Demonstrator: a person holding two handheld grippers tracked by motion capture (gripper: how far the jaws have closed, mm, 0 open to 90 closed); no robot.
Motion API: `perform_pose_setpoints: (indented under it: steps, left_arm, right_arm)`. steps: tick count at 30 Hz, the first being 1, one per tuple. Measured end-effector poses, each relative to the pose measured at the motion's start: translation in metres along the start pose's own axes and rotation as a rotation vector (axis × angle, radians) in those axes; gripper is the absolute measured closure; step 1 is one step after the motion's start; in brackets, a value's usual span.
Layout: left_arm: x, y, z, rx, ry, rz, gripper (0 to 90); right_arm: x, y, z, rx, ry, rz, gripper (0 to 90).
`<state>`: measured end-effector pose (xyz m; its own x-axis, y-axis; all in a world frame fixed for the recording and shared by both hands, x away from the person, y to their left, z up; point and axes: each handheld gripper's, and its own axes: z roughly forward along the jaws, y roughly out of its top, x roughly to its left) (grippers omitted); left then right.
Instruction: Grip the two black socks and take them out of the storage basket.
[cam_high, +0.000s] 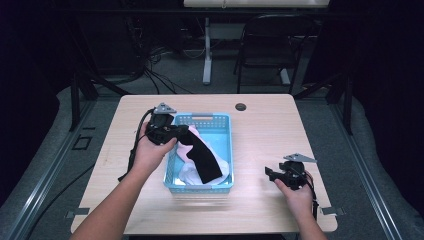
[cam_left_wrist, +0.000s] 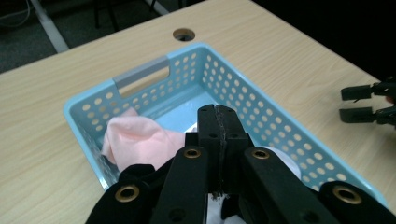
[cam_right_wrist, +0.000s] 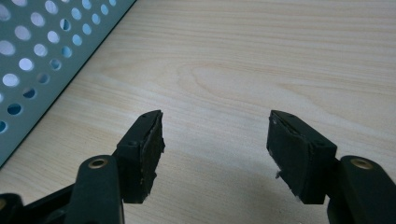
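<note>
My left gripper (cam_high: 181, 131) is shut on one end of a long black sock (cam_high: 206, 156) and holds it above the light blue perforated basket (cam_high: 202, 120). The sock slants down into the basket over a pink sock (cam_high: 184, 149) and a white sock (cam_high: 187, 174). In the left gripper view the jaws (cam_left_wrist: 218, 135) are pressed together, with black fabric (cam_left_wrist: 135, 173) bunched below them and the pink sock (cam_left_wrist: 140, 140) against the basket's wall (cam_left_wrist: 140, 80). My right gripper (cam_high: 271, 173) rests open and empty on the table, right of the basket. Its jaws (cam_right_wrist: 215, 144) stand wide apart over bare wood.
The wooden table (cam_high: 265, 130) has a round cable hole (cam_high: 241, 106) behind the basket. The basket's side wall (cam_right_wrist: 37, 56) lies left of my right gripper. My right gripper (cam_left_wrist: 362, 102) shows far right in the left gripper view. A black chair (cam_high: 270, 45) and a desk leg stand beyond the table.
</note>
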<state>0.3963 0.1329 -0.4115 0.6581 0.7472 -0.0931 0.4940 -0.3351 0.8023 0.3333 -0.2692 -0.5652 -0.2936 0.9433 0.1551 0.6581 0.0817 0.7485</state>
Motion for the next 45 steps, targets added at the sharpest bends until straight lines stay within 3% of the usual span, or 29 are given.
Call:
perform_pose_setpoints:
  steps: [9,17,28,35,45]
  left_arm:
    - [-0.002,0.018,-0.029,-0.069,-0.007,0.016,90.0]
    - [0.007,0.027,-0.053,-0.125,0.022,0.001,90.0]
    - [0.021,0.041,-0.101,-0.2,0.077,-0.006,90.0]
    - [0.032,0.038,-0.121,-0.216,0.114,-0.014,90.0]
    - [0.063,0.011,-0.137,-0.205,0.173,-0.08,90.0]
  right_arm:
    - [0.0,0.0,0.0,0.003,0.0,-0.003,35.8]
    - [0.0,-0.001,0.001,0.006,0.002,0.0,35.7]
    - [0.001,-0.001,0.002,0.011,0.001,0.001,35.8]
    - [0.0,-0.002,0.002,0.014,0.003,0.002,35.7]
    - [0.0,-0.002,0.002,0.015,0.002,0.003,35.8]
